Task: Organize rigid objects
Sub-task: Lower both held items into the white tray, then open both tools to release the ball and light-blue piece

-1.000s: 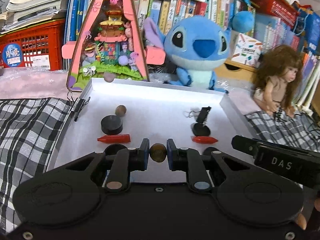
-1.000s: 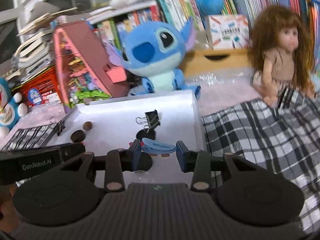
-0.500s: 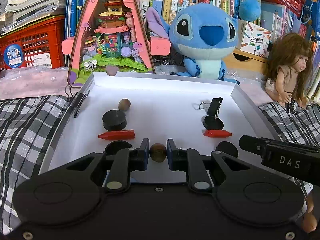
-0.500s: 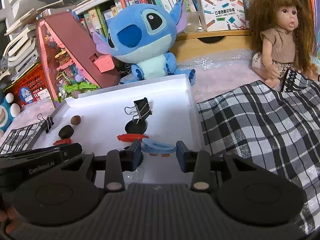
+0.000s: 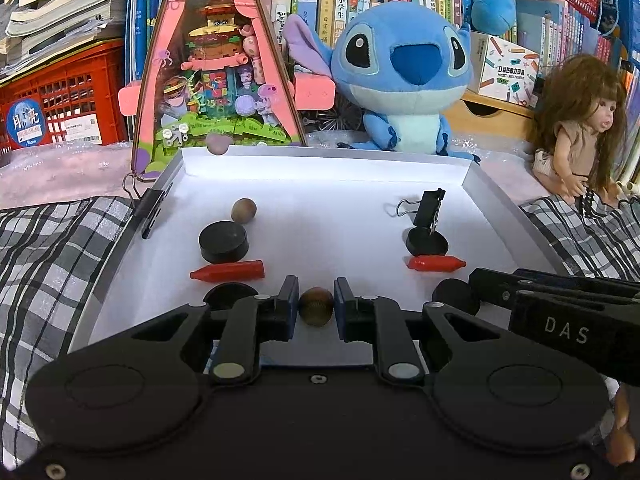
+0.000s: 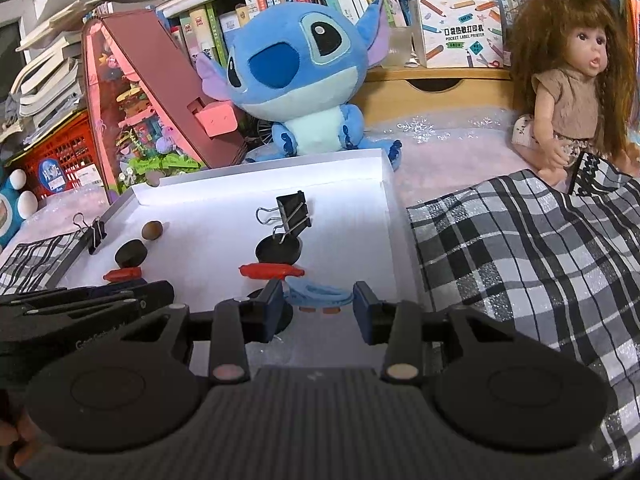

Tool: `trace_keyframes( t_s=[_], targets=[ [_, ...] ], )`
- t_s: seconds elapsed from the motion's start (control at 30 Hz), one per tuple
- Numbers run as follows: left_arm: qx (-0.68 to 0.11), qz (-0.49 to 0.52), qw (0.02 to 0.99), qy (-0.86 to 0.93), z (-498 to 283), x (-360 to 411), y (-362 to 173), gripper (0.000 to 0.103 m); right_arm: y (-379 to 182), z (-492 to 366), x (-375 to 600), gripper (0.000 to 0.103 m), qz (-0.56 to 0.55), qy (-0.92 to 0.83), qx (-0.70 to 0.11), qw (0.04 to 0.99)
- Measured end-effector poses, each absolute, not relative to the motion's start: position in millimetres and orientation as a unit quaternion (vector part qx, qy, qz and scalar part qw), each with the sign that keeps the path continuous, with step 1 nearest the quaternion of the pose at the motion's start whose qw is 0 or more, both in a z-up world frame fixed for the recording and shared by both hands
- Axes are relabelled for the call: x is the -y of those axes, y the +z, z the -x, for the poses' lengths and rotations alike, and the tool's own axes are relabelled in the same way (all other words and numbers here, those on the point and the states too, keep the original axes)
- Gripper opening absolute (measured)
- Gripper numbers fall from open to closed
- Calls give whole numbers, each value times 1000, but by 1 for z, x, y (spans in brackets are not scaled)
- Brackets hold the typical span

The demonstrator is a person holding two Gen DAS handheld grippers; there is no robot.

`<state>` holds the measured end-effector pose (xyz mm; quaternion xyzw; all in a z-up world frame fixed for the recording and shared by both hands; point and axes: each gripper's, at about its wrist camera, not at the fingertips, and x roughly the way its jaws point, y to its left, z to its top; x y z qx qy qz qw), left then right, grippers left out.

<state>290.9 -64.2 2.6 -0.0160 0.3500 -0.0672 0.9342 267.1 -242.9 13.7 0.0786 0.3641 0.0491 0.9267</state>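
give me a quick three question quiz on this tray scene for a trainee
1. True or false: the left gripper is shut on a brown nut.
2. What lies between the right gripper's fingers? A) a blue clip B) a red crayon C) a black disc
3. The binder clip in the white tray stands on a black ____.

Key: 1 true; 2 A, the blue clip; 3 disc.

free: tray [image 5: 500, 200] centre | blocked: binder clip [image 5: 428, 208], black puck [image 5: 223, 241]
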Motion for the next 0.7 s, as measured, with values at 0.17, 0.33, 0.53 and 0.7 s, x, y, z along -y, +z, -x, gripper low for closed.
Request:
trace_keyframes(
  t_s=[0.17, 0.33, 0.53, 0.7],
  targets=[
    [-347, 14, 936, -67, -291, 65, 2, 18, 14, -267, 243, 46, -79, 50, -364, 927],
    [-345, 18, 936, -68, -290, 64, 4, 38, 14, -267, 244, 51, -84, 51, -361, 927],
    [-337, 12, 939, -66, -284, 63, 8, 53, 17, -263, 246, 68, -96, 51, -354, 929],
    [-327, 10, 943, -67, -277, 60, 13, 65, 22, -259, 249, 74, -102, 51, -347, 931]
  ],
)
